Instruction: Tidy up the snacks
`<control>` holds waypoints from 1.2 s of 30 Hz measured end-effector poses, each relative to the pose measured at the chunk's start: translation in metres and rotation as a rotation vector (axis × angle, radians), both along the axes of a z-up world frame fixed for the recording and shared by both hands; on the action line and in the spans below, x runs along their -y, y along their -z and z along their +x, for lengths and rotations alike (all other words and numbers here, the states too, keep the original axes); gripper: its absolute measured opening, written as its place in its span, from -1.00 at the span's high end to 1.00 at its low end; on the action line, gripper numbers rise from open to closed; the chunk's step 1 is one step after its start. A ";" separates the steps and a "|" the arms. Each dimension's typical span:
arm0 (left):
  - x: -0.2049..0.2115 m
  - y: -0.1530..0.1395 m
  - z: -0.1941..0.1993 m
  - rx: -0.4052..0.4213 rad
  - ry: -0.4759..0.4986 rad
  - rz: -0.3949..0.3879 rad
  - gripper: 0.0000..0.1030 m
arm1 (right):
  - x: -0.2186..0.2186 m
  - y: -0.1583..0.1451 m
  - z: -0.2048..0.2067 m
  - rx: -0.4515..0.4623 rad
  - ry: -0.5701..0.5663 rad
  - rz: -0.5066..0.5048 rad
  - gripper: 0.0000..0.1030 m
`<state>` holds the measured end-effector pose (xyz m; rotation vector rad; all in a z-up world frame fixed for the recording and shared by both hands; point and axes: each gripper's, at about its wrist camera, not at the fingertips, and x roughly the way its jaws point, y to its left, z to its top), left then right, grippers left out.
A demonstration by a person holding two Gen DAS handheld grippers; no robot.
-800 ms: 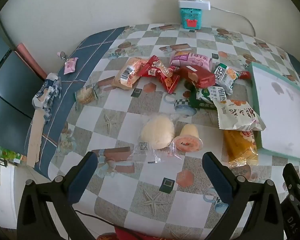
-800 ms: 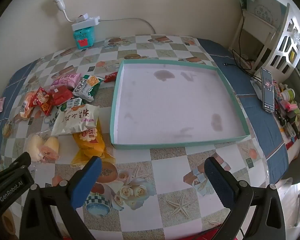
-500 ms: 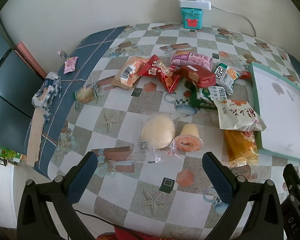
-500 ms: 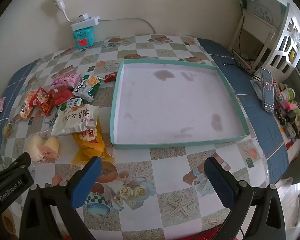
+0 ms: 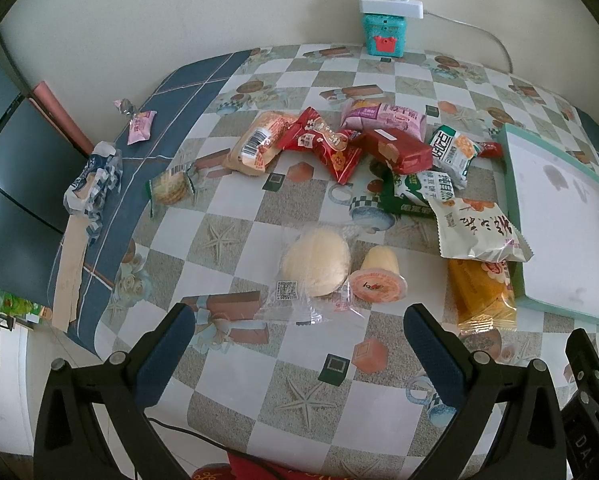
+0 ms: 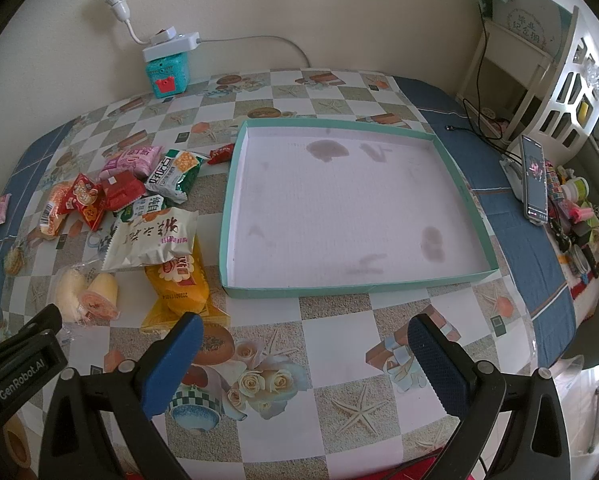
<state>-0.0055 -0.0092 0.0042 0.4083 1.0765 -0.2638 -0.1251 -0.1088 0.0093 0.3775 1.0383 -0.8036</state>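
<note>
The counter wore a glossy oilcloth printed in checks of white, sandy grey and starfish, with a plain blue band along its edges. On it lay a shallow square tray with thin teal cardboard walls and a matte white floor marked by a few faint grey stains; nothing lay inside it. All the snacks sat in a loose heap just left of the tray in the right wrist view. Nearest its left wall lay a crinkly white pillow bag with saw-toothed end seals, its long axis running roughly across toward the tray wall, and under its near edge a shiny orange packet whose long axis ran alongside that wall. Farther from the tray than these were a round pale bun in clear film and a small jelly cup tipped on its side, its foil lid turned toward the camera and its narrow base pointing away. Behind them, toward the wall, lay a boxy red foil pack, a green-and-white packet and a pink wrapped pack, overlapping one another. The left gripper hung above the counter just short of the bun and cup, its blue rubbery jaws spread wide and holding nothing. The right gripper hovered just short of the tray's near wall, jaws likewise wide apart and bare.
</note>
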 end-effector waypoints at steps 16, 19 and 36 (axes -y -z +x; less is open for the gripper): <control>-0.002 0.002 0.001 -0.005 -0.004 -0.001 -1.00 | 0.000 0.000 0.000 -0.001 0.000 0.000 -1.00; -0.001 0.003 0.001 -0.011 -0.003 -0.002 -1.00 | 0.000 0.000 0.000 -0.003 -0.002 0.000 -1.00; -0.027 0.003 0.033 -0.066 -0.114 -0.114 -1.00 | 0.001 -0.009 0.019 0.124 -0.082 0.010 -1.00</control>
